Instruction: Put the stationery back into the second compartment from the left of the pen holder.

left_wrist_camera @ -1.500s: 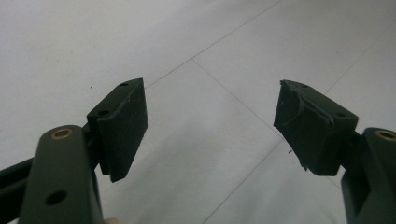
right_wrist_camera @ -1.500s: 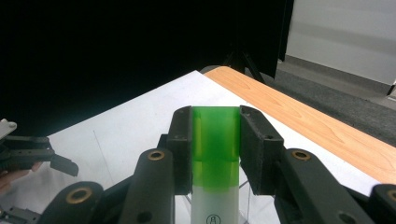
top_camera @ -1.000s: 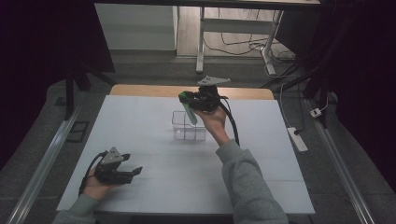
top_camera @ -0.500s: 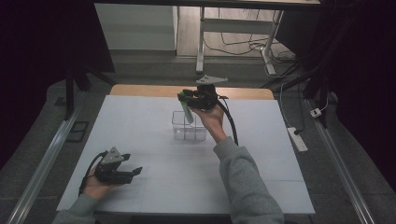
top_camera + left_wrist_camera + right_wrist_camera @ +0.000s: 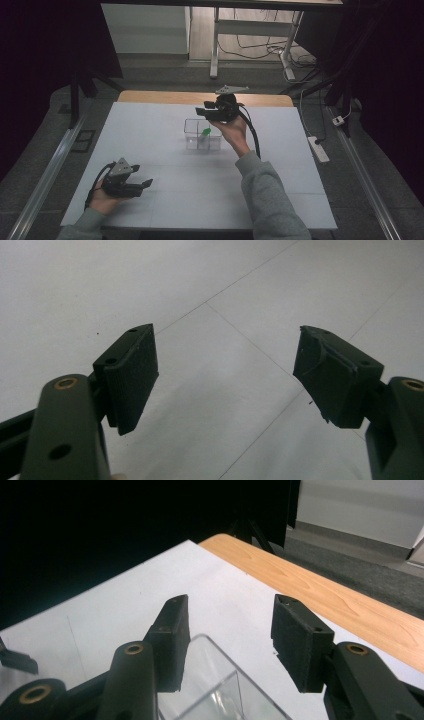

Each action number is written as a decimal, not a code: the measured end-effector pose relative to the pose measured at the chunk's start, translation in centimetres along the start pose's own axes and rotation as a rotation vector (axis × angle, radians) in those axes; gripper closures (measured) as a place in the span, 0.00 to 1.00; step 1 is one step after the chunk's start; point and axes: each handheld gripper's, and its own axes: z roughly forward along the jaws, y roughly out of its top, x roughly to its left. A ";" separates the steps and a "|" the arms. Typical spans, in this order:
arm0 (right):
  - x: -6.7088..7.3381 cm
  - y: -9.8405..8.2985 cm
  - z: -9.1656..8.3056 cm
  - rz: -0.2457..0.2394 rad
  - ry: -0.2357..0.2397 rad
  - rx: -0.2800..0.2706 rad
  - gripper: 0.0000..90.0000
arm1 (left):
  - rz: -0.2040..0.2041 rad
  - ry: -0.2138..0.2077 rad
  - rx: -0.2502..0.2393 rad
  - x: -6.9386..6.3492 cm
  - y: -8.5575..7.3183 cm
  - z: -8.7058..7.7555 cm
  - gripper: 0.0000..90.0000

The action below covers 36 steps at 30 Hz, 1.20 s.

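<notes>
Clear plastic box (image 5: 202, 135): a small, open-topped, partitioned container standing near the middle of my white desk (image 5: 150, 125), with a green item (image 5: 205, 132) inside, too small to identify. By my judgement the box is light, rigid and smooth-walled, so likely to slip or skid; I would take it by one thin upright wall, one jaw inside and one outside. My right hand-held gripper (image 5: 227, 630) hovers above its far rim, jaws well apart, holding nothing. My left hand-held gripper (image 5: 225, 380) lies low over the desk's near left part, well apart from the box, jaws spread wide and empty.
</notes>
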 end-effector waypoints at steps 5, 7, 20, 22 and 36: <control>-0.2 -0.7 -0.9 -0.001 -0.010 0.016 0.53 | -0.002 0.002 -0.001 0.0 0.0 0.0 0.28; -0.3 -1.0 -1.4 0.000 -0.008 0.023 0.53 | -0.005 0.002 -0.002 0.1 0.0 0.0 0.28; -1.0 -3.9 -5.2 -0.011 -0.061 0.078 0.51 | -0.009 0.002 -0.005 0.1 0.0 0.0 0.28; -1.0 -4.3 -5.6 -0.011 -0.064 0.084 0.50 | -0.007 0.002 -0.004 0.1 0.1 0.0 0.28; -0.4 -7.1 -8.3 -0.026 -0.062 0.125 0.45 | -0.005 0.005 -0.007 0.0 0.2 0.0 0.28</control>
